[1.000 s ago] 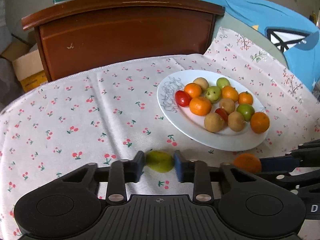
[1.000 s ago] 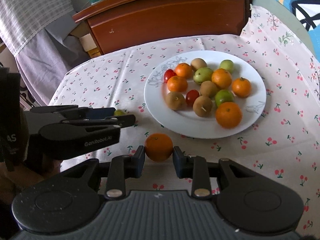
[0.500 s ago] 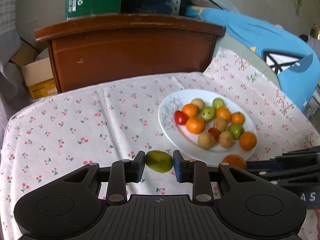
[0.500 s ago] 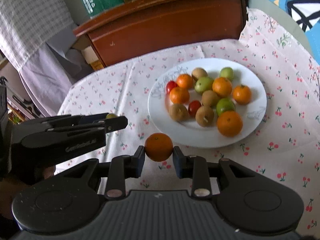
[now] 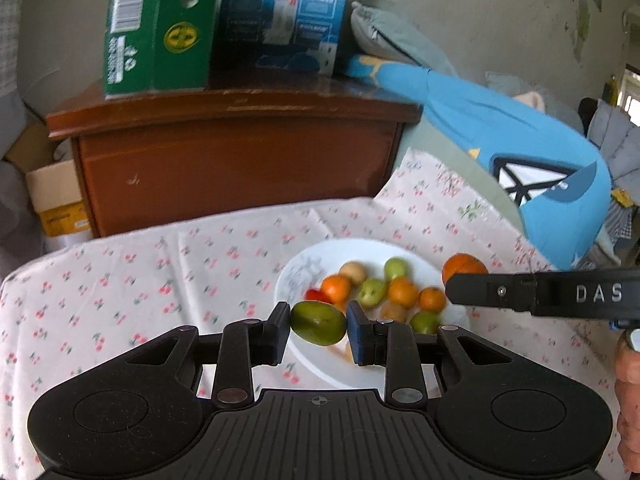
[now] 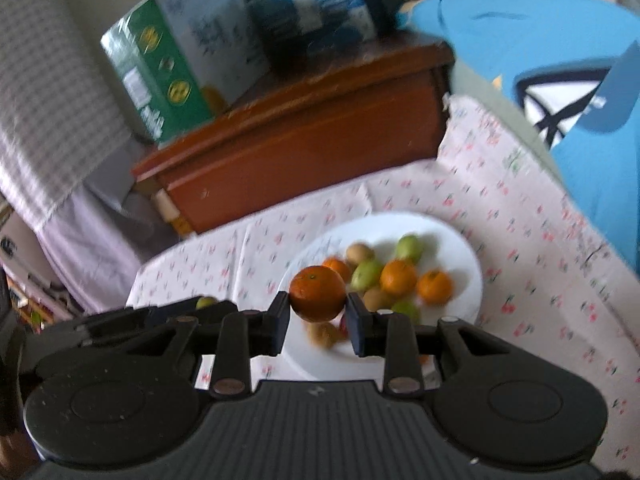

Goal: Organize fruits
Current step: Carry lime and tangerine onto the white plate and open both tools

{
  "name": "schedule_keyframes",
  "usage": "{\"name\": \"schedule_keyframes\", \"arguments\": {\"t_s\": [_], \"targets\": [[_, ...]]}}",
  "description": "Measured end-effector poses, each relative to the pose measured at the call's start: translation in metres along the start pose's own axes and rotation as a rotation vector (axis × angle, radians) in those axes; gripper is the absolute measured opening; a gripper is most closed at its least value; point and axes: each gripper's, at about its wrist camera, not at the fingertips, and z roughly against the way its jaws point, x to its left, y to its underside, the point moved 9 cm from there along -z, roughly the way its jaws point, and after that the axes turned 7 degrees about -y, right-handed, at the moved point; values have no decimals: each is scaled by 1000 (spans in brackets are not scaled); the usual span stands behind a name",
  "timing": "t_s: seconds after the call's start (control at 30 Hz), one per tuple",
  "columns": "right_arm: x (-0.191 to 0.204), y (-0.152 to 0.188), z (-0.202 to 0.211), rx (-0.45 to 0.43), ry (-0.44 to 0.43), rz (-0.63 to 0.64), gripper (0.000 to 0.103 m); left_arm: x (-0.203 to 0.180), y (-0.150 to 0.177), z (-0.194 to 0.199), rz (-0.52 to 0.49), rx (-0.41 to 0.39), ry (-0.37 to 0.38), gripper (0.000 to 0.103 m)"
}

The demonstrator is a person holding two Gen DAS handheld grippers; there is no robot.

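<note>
White letters "DAS" read along the black side of the right gripper (image 5: 452, 286), which clenched one round orange mandarin (image 6: 317, 293) above the round white plate (image 6: 466, 246). Left gripper (image 5: 318, 323) grasped one oval green fruit (image 5: 318, 322) over the plate's near-left rim. Plate sat toward the far-right side of the cherry-print tablecloth (image 5: 168, 272). Counted on it, blur permitting: four oranges, four green fruits, some brown and red ones. Two cartons stood on the brown wooden cabinet (image 5: 236, 160): one green box (image 5: 156, 28), one blue box (image 5: 284, 16) with Chinese print, unreadable.
</note>
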Motion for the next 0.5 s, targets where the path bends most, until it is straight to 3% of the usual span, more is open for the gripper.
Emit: {"name": "schedule_keyframes", "arguments": {"t_s": [0.23,0.5], "targets": [[-19,-19,5,-51,32,-77,30,-12,-11,-16,2,-4,10,27],[-36,-19,-6,-42,60,-169,30,-26,-12,-39,8,26,38,27]]}}
